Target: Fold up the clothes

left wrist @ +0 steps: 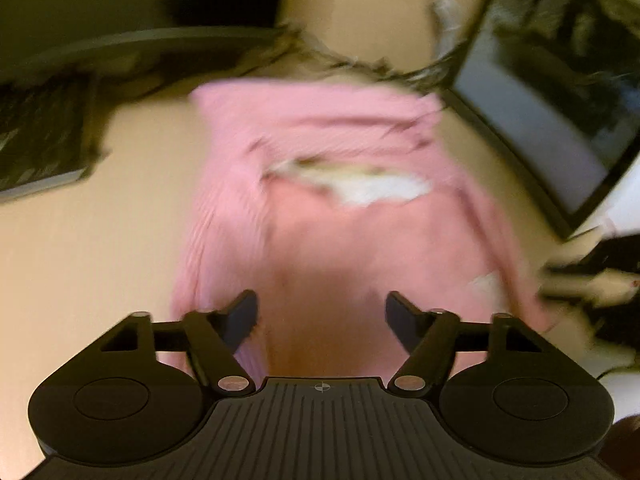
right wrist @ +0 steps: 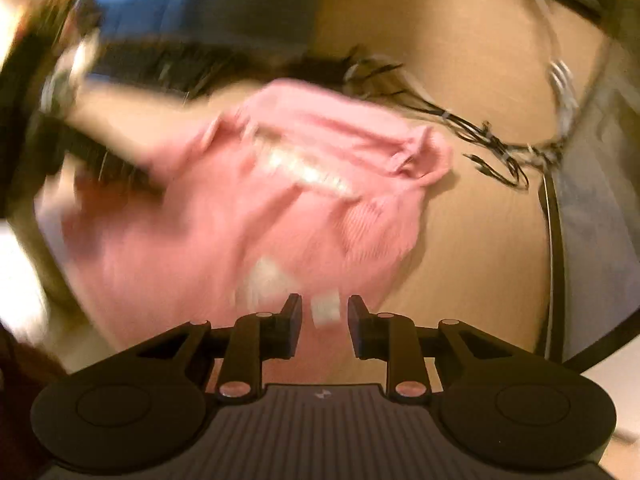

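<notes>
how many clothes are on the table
1. A pink top lies rumpled mid-table, ahead of both grippers, open jaws at its near edge. Both views are blurred, so more could be hidden.

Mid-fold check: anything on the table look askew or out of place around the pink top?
The pink top lies rumpled, its upper edge bunched and a white inner patch exposed. A tangle of dark cables sits beside its far corner. Both frames are motion-blurred; no damage discernible.
</notes>
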`<state>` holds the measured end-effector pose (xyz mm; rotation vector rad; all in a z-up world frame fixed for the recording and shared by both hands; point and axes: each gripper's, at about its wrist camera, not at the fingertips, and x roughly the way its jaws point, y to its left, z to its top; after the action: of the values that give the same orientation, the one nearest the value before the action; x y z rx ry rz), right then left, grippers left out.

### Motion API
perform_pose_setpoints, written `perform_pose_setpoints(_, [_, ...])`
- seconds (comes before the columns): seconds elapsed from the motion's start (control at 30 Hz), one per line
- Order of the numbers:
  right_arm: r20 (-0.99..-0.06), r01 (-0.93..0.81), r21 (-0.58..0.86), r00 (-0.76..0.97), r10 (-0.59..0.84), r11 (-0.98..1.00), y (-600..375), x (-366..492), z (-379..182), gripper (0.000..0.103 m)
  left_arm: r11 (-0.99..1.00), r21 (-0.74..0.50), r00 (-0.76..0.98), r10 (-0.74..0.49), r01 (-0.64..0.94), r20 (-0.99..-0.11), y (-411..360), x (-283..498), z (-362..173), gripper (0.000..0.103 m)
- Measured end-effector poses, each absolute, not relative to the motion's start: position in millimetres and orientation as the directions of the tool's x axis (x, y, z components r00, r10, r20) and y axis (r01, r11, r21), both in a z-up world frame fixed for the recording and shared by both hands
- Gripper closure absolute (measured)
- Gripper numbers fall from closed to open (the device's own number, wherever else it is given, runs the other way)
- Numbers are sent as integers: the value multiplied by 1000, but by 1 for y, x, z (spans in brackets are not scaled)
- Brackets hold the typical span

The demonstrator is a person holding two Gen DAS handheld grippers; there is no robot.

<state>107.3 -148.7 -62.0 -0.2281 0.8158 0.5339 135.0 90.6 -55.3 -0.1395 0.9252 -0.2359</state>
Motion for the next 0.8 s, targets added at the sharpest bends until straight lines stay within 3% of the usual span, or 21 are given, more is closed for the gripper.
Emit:
perform_pose_setpoints(0.13, [-774,-489,104,507,379,866,-148,130,-84,78,961,-220,590,-275,165,-759,90,122,-62,41])
perform_pose_setpoints(0.37, [-805,-527,100,455,380,844,-139,120,-95,76,946,-236,571,-322,221,-756,70,122,-64,41])
perform_pose_setpoints(0.53, [-812,-531,164,406,420,831,-154,105,-78,62,911,-329,497,-411,247,-764,69,109,-63,24])
perform_pose_setpoints(0.6, [-799,-514,180,421,430,839,-162,108,-66,60,886,-398,453,-463,237,-762,74,106,-64,22])
perform_pose_setpoints(0.67, [-785,-497,197,436,439,845,-170,110,-54,52,862,-447,430,-508,242,-747,80,105,-57,21])
perform_pose_setpoints(0.8, [-714,-401,271,527,462,875,-180,139,-34,50,833,-511,510,-541,214,-668,108,120,-25,17])
